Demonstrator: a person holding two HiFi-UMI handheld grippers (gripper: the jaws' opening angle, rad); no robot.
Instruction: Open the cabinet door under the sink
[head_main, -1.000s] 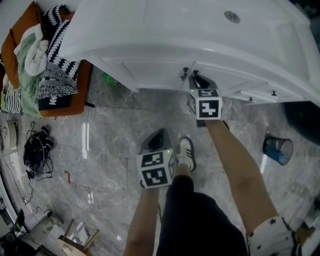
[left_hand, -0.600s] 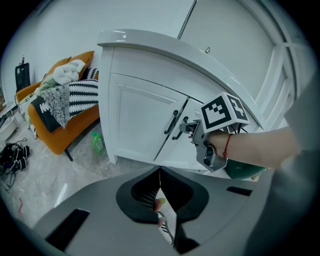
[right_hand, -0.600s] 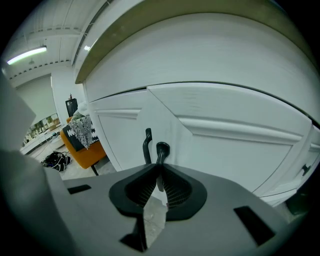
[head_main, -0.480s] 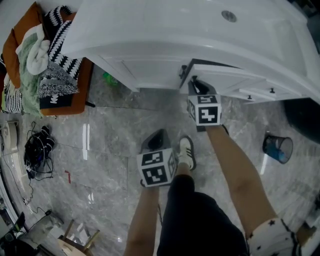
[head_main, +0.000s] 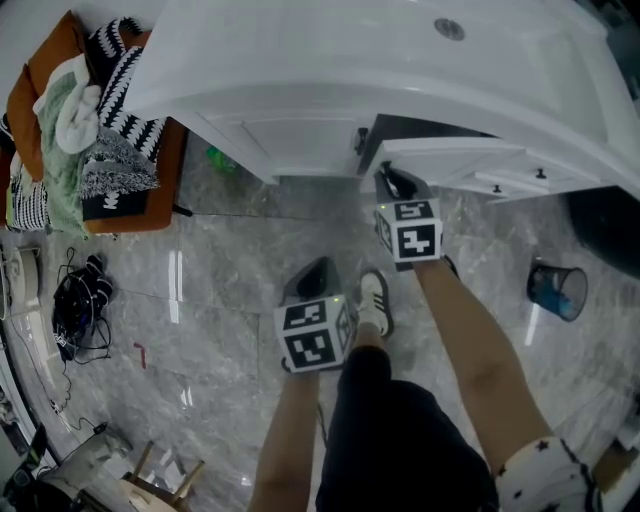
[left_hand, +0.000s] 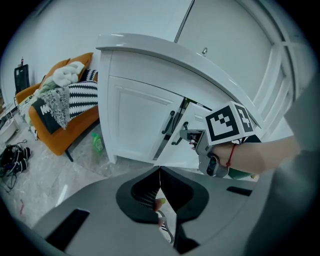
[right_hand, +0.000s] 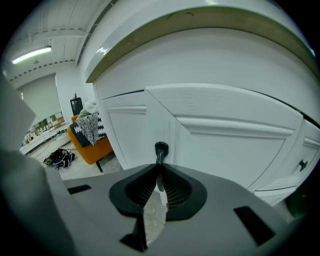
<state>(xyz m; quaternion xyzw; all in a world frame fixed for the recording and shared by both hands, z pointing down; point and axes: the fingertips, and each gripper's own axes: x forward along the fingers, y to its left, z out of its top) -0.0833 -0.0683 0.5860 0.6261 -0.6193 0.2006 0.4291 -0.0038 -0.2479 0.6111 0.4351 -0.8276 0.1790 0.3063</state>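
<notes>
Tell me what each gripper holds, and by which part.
Right gripper: the black handle of the cabinet door, jaws closed on its bar just below one end. Left gripper: nothing, jaws together.

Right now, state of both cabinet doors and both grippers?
Right cabinet door: partly open, swung off the frame.
Left cabinet door: shut.
Right gripper: shut on the open door's handle.
Left gripper: shut, empty, away from the cabinet.
</notes>
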